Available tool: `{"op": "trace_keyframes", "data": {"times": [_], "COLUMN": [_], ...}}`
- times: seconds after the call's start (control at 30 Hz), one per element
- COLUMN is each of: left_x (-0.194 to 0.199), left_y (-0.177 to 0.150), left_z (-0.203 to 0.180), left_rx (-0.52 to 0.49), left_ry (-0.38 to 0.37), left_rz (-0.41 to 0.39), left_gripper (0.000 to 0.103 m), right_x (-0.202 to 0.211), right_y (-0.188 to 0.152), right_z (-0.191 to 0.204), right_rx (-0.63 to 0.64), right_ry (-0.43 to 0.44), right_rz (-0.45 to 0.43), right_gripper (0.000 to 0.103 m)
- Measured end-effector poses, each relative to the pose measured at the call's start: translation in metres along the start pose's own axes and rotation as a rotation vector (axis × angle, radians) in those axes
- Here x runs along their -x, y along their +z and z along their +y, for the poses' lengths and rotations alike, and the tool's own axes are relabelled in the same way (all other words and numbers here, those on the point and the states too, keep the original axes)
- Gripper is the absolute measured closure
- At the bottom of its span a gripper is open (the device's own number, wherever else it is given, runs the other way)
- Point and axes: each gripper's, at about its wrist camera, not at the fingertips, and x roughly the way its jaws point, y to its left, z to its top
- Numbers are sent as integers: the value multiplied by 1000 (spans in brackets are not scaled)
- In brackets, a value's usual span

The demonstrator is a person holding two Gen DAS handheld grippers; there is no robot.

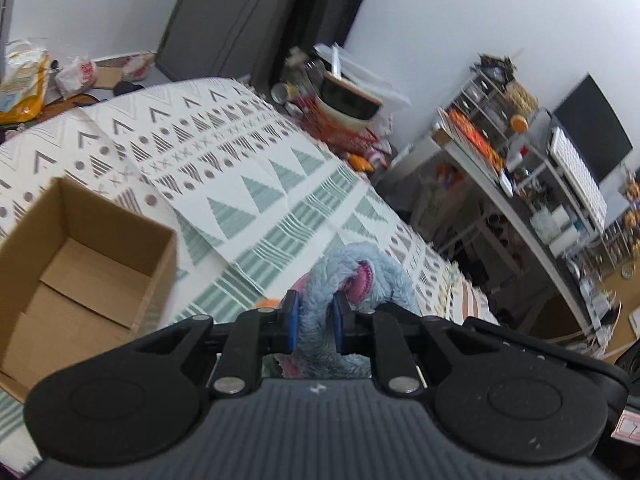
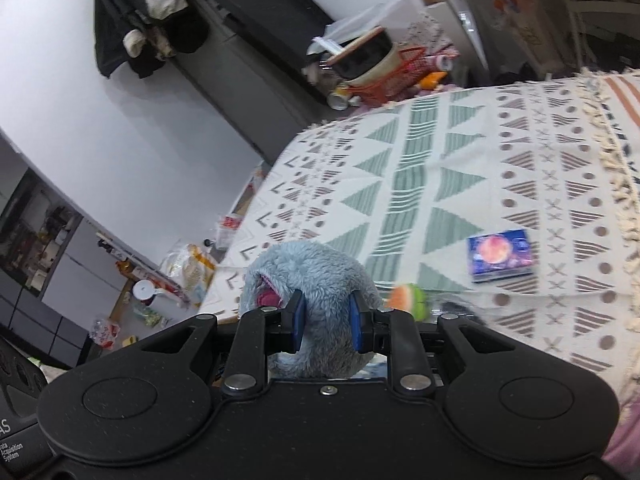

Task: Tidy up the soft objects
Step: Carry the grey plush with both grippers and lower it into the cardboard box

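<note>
A fluffy light-blue plush toy (image 1: 360, 276) with pink parts is lifted above the patterned blanket (image 1: 248, 168). My left gripper (image 1: 315, 322) is shut on one furry part of it. In the right wrist view my right gripper (image 2: 326, 326) is shut on another bulge of the blue plush toy (image 2: 308, 280). An open, empty cardboard box (image 1: 76, 272) stands on the blanket at the left of the left wrist view. A small orange and green soft toy (image 2: 410, 298) lies on the blanket (image 2: 440, 184) just right of my right gripper.
A small blue box with a planet picture (image 2: 502, 254) lies on the blanket. A red basket with bowls (image 1: 340, 116) stands beyond the blanket's far edge. A cluttered desk with shelves (image 1: 520, 152) is at the right. Bags and clutter (image 2: 188, 268) cover the floor.
</note>
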Motion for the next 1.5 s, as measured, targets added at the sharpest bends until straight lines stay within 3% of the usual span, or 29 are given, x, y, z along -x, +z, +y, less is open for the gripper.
{"op": "trace_keyframes", "data": {"times": [0.63, 1.1, 1.5], "left_x": [24, 2, -20], "left_y": [39, 50, 52], "left_z": [85, 166, 203], "left_rx": [154, 345, 408], "left_ry": [103, 173, 262], "left_rz": [-94, -51, -6], "left_gripper": [88, 88, 88], "right_x": [-65, -139, -183], "right_y": [-19, -35, -52], "right_z": [76, 98, 107], "right_rx": [66, 86, 82], "right_ry": [80, 96, 74], "right_rz": [76, 213, 303], "right_gripper": [81, 81, 79]}}
